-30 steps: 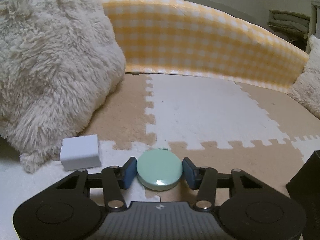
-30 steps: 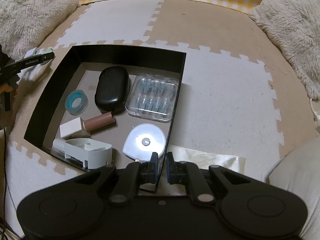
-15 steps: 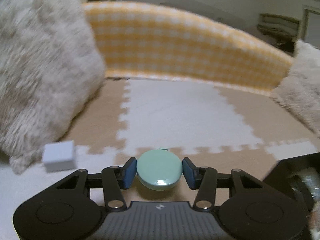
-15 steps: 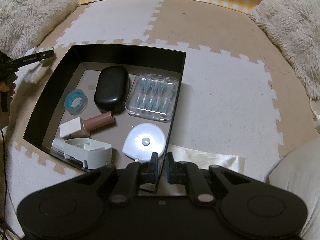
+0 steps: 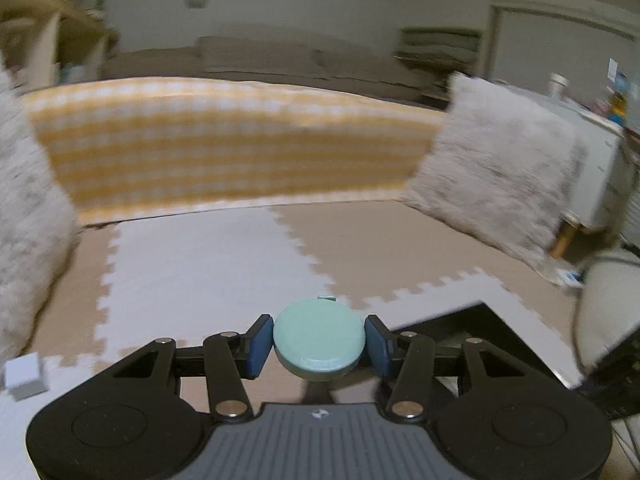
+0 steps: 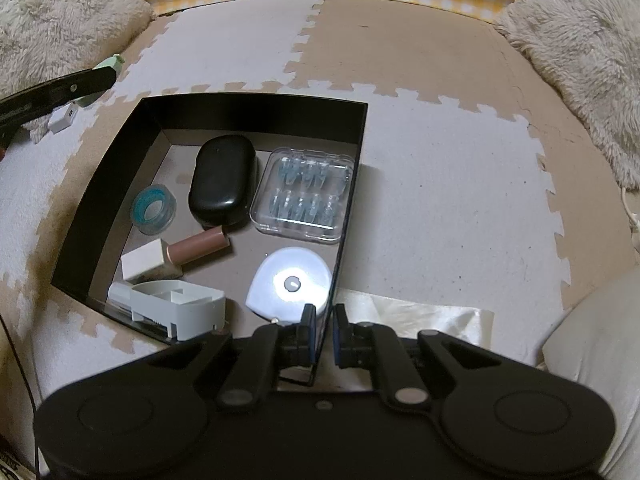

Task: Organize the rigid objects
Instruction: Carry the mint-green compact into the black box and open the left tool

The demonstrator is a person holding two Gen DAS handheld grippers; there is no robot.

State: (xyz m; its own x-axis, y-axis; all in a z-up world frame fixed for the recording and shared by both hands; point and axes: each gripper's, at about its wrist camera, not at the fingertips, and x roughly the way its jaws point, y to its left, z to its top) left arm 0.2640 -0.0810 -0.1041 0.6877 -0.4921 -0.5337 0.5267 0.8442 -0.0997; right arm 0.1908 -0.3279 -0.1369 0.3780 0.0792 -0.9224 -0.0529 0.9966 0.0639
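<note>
My left gripper (image 5: 319, 343) is shut on a round mint-green case (image 5: 319, 338) and holds it above the foam mat, left of the black box (image 5: 480, 316). In the right wrist view the left gripper with the green case (image 6: 108, 68) shows at the far left, above the mat. My right gripper (image 6: 323, 334) is shut on the near right wall of the black box (image 6: 260, 108). Inside lie a black case (image 6: 222, 178), a clear plastic case (image 6: 306, 194), a blue tape roll (image 6: 153, 210), a brown tube (image 6: 198, 245), a white block (image 6: 144, 260), a white round disc (image 6: 290, 282) and a white holder (image 6: 176, 306).
A small white cube (image 5: 25, 374) lies on the mat at the left; it also shows in the right wrist view (image 6: 64, 118). Fluffy cushions (image 5: 500, 184) and a yellow checked bolster (image 5: 232, 144) border the mat. A shiny sheet (image 6: 416, 318) lies right of the box.
My left gripper has lifted and swung right with the green case; the white cube has slid to the left edge and the black box has come into view. The right gripper has not moved.
</note>
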